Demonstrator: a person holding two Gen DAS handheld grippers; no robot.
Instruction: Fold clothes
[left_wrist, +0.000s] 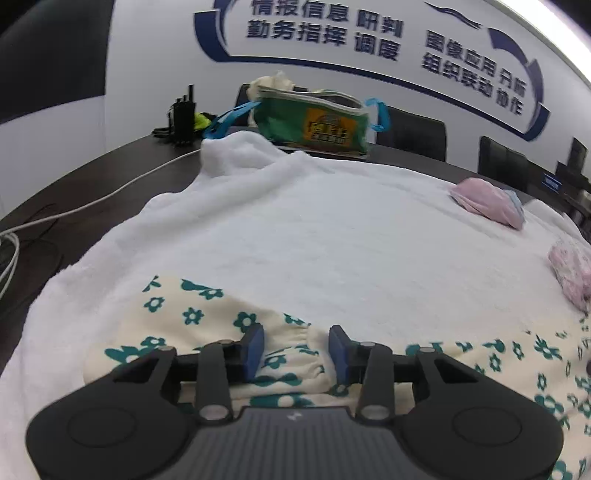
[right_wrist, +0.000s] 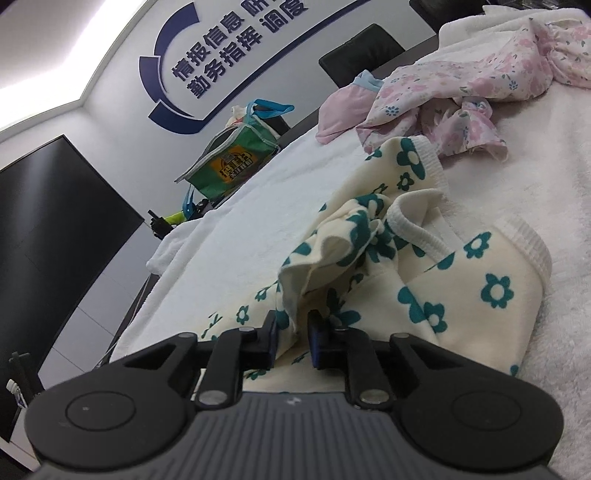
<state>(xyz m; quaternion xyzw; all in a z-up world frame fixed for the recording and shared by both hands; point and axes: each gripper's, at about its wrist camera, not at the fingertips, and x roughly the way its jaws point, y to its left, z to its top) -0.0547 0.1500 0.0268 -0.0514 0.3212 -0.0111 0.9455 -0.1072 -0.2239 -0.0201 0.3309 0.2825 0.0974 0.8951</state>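
Note:
A cream garment with teal flowers (left_wrist: 207, 314) lies crumpled on a white fleece blanket (left_wrist: 332, 221) that covers the table. In the left wrist view my left gripper (left_wrist: 296, 350) stands open, and the garment's gathered elastic cuff (left_wrist: 295, 345) lies between its blue pads without being pinched. In the right wrist view my right gripper (right_wrist: 291, 334) is shut on a raised fold of the same garment (right_wrist: 480, 291). That fold stands up from the narrow gap between the pads. The ribbed hems lie bunched beyond it.
Pink floral clothes (right_wrist: 443, 88) lie heaped further back on the blanket (right_wrist: 240, 221), and pink bundles (left_wrist: 487, 203) sit at the right. A green bag with blue handles (left_wrist: 314, 118) stands at the far edge, beside black radios (left_wrist: 183, 114). A white cable (left_wrist: 92, 203) crosses the dark tabletop at left.

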